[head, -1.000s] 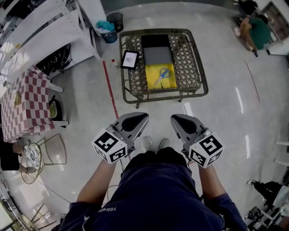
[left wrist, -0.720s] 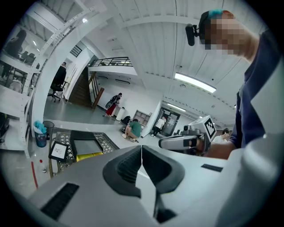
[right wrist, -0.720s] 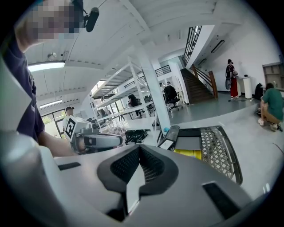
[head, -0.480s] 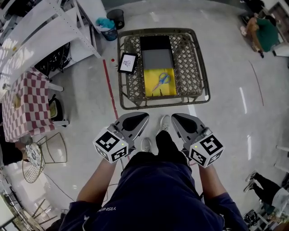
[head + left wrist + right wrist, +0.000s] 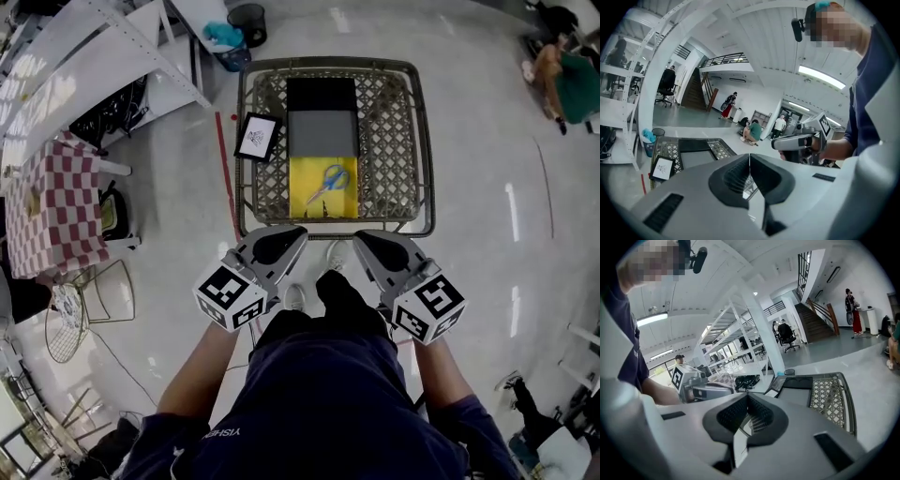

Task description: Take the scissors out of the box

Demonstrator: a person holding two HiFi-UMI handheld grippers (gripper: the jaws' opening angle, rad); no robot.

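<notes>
Hovering near the wicker table's point(image 5: 413, 141) front edge, left gripper point(image 5: 298, 232) and right gripper point(image 5: 359, 236) were both clenched empty, blue-handled scissors point(image 5: 328, 180) lay inside the yellow box point(image 5: 305, 202) on that table, shirt point(image 5: 319, 403) bore white lettering "YISHEN".

The head view is bright and evenly lit from above. Pale streaks of glare sit on the glossy floor point(image 5: 487, 122) at 3 o'clock and 12 o'clock, and shadows are soft and faint. Straight lines bow towards the edges, most clearly the white shelf point(image 5: 84, 56) at 10 o'clock. Both gripper views are round fisheye pictures with black corners. A strip lamp point(image 5: 820, 77) glows at 1 o'clock in the left gripper view, another lamp point(image 5: 651, 319) at 9 o'clock in the right one. The left gripper point(image 5: 749, 157) and right gripper point(image 5: 746, 397), close to their lenses, look slightly soft, while the hall behind stays fairly sharp
</notes>
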